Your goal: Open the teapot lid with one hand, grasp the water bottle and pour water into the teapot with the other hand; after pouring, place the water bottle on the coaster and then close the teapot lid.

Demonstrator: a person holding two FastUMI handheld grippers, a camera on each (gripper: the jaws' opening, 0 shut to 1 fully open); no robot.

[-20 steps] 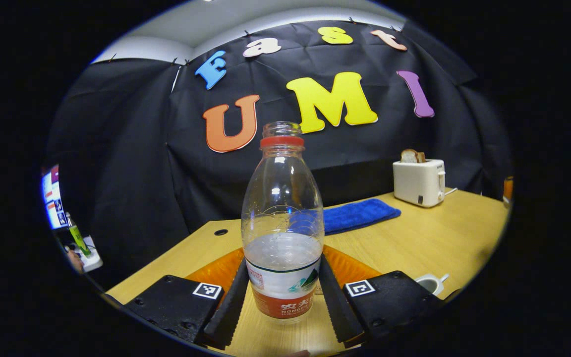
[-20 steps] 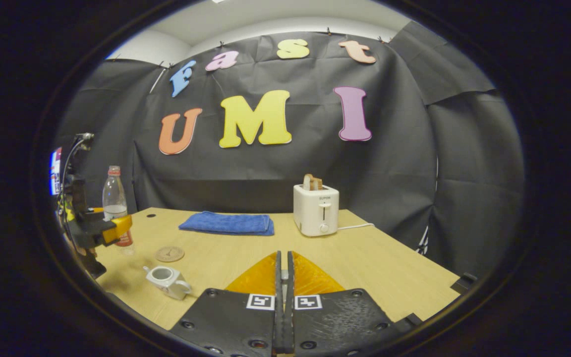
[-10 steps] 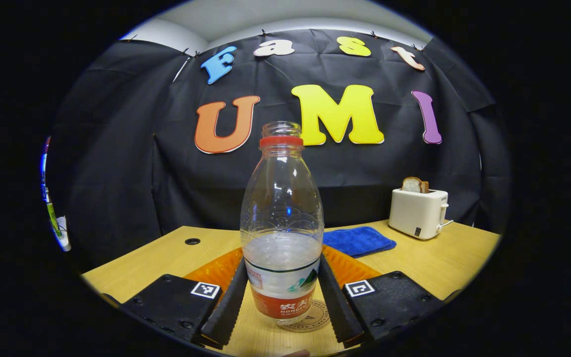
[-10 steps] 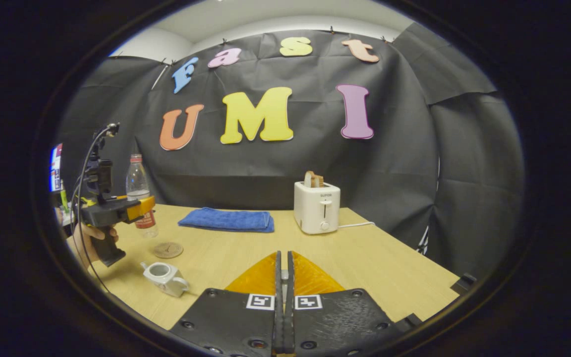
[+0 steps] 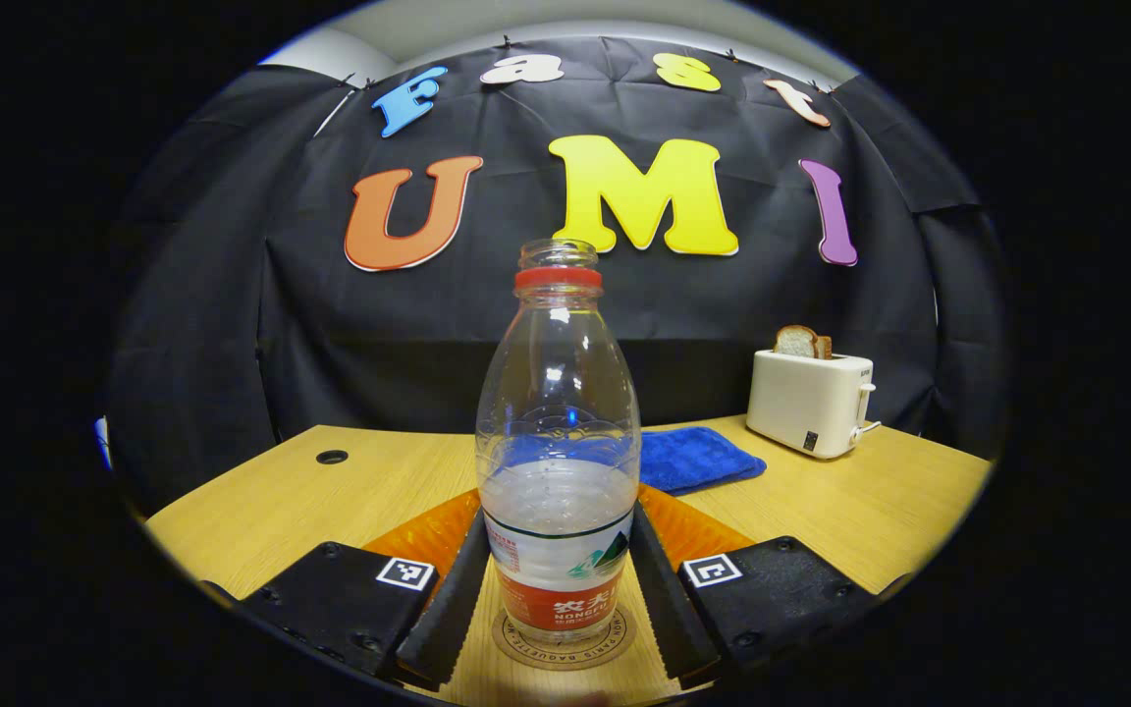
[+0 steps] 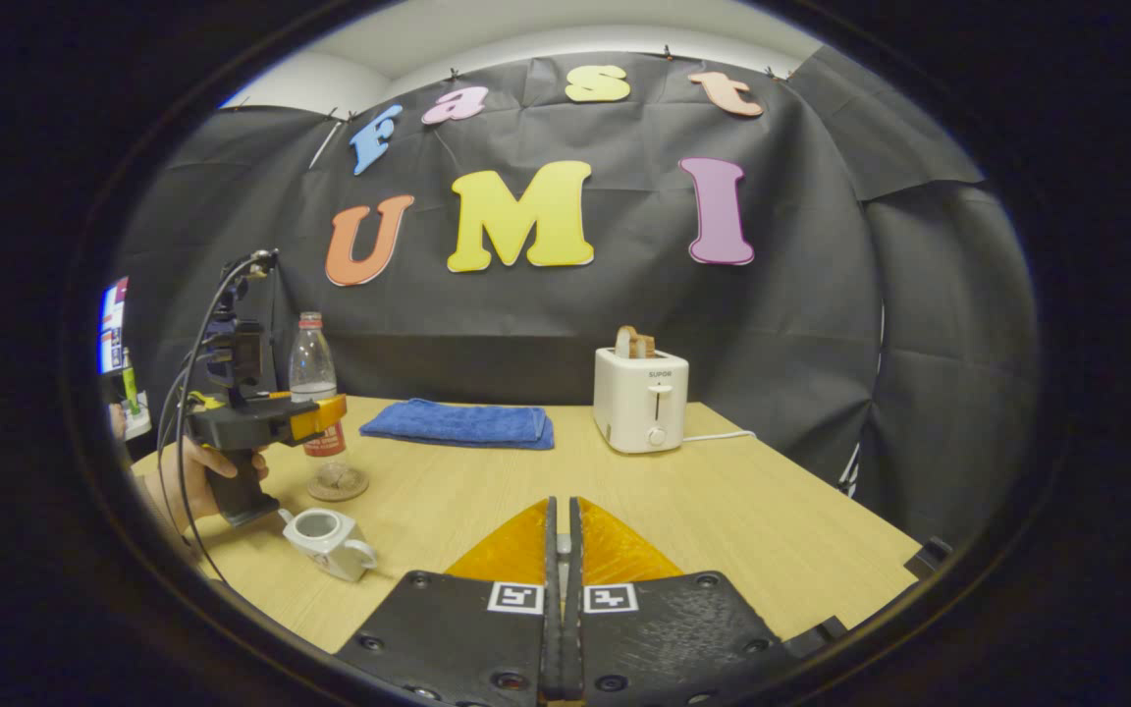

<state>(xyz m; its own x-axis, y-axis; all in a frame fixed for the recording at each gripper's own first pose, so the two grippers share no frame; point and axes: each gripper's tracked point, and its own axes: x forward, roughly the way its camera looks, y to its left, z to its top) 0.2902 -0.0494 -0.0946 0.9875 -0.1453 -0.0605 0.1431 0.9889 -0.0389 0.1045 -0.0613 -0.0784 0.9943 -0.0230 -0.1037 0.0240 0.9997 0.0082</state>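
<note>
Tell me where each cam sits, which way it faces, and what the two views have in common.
Left gripper view: rides on the left gripper, facing the booth's back wall across the table; its own fingers clamp the water bottle above the coaster.
Right gripper view: rides on the right gripper, low over the table, facing the same wall; own fingers closed together; a hand holds the other gripper at left, near the open teapot.
Shared: bottle, coaster, blue cloth, toaster.

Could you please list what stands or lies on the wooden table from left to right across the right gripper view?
White ceramic teapot with its lid off → round brown coaster → folded blue cloth → white toaster with bread in its slot.
</note>
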